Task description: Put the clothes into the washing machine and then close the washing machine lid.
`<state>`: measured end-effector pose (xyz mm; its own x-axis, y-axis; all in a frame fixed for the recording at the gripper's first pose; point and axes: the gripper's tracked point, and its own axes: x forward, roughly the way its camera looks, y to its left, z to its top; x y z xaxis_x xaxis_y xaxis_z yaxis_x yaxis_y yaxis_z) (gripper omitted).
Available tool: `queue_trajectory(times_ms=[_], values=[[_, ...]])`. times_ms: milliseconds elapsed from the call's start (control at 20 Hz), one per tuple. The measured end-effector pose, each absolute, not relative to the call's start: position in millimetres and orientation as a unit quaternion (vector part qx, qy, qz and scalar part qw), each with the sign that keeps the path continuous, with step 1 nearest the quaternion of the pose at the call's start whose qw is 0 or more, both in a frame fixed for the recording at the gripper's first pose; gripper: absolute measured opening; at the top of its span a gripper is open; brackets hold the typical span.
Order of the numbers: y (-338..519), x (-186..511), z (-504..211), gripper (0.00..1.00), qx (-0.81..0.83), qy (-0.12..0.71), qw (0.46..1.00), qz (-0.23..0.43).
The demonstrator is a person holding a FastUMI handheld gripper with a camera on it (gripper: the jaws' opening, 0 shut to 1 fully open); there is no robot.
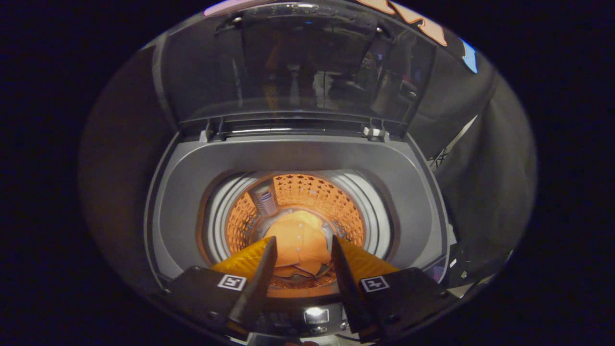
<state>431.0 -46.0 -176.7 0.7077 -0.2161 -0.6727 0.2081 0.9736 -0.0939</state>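
The gripper [301, 250] hangs released above the drum, the orange garment [298, 245] lying at its bottom; the upright lid [298, 67] may slam if pushed off-centre, or slip from the fingers

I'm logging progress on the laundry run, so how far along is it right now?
Done, by the look of it: an orange garment lies at the bottom of the drum. In hand: nothing; the claw hangs open above the opening, the garment showing between its fingers but far below them. Left: the lid stands upright at the back, so it has yet to be closed.
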Motion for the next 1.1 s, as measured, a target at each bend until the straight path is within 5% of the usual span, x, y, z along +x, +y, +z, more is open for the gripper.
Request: queue_trajectory(times_ms=[300, 1100], values=[[-28.2, 393.6, -126.6, 0.98, -0.018, 0.302, 0.947, -0.104], [-0.5, 300.5, 64.0, 0.98, -0.036, 0.107, 0.986, -0.124]])
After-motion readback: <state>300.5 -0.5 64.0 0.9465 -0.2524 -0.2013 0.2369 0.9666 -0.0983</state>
